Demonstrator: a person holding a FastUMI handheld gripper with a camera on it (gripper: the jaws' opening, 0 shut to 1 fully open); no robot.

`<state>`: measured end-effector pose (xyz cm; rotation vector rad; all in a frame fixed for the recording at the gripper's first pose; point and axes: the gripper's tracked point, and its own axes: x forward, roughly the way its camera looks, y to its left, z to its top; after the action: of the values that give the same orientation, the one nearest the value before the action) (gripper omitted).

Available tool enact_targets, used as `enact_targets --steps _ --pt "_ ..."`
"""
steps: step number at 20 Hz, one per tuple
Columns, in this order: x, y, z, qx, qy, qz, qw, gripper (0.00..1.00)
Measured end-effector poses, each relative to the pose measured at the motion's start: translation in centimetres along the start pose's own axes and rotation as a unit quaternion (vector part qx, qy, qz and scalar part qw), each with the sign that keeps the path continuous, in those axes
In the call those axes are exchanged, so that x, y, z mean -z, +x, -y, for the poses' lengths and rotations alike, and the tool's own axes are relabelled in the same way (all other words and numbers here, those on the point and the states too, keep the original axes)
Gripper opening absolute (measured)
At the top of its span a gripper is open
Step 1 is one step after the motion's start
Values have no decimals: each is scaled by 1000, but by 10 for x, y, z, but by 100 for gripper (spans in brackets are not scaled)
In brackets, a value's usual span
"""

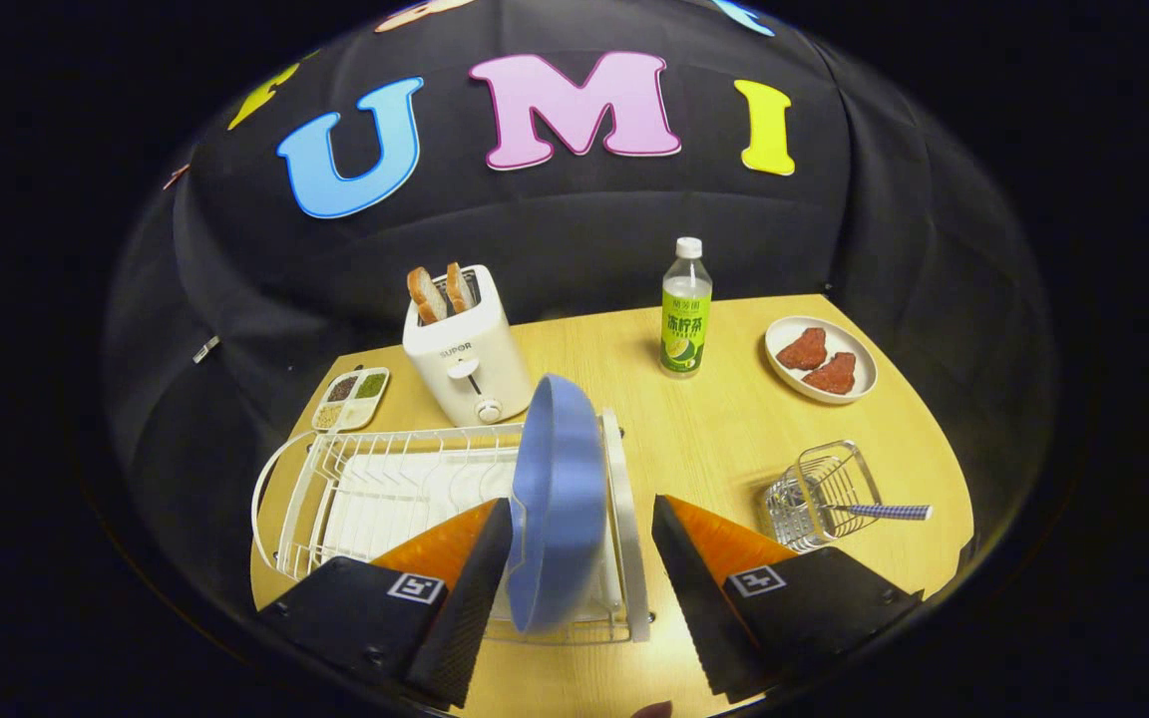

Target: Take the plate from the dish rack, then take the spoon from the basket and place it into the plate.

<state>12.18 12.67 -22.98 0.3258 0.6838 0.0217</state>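
A blue plate (557,499) stands on edge at the right end of the white wire dish rack (375,494). My gripper (582,534) is open, and the plate's lower part sits between its two fingers, close to the left finger and apart from the right one. To the right of the fingers a small wire basket (822,494) lies on the wooden table (734,419), with a spoon (884,512) in it, its checked handle sticking out to the right.
A white toaster (462,359) with two bread slices stands behind the rack. A small tray of seeds (351,397) is left of it. A green-labelled bottle (685,309) and a white plate with two red pieces (820,359) are at the table's back.
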Motion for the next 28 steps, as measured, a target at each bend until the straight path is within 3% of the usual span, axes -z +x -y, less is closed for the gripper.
enact_targets --steps 3,4,7,8,17,22,28 --pt "7 22 -4 15 -7 -7 1000 81" --pt "8 28 -4 22 -14 -7 1000 67" --pt "11 33 2 50 -25 -3 998 40" --pt "11 33 8 67 -29 -2 997 36" --pt "-37 16 7 115 -113 46 986 28" --pt "-53 2 11 103 -80 66 989 28" --pt "-53 -31 15 56 -41 66 995 28"
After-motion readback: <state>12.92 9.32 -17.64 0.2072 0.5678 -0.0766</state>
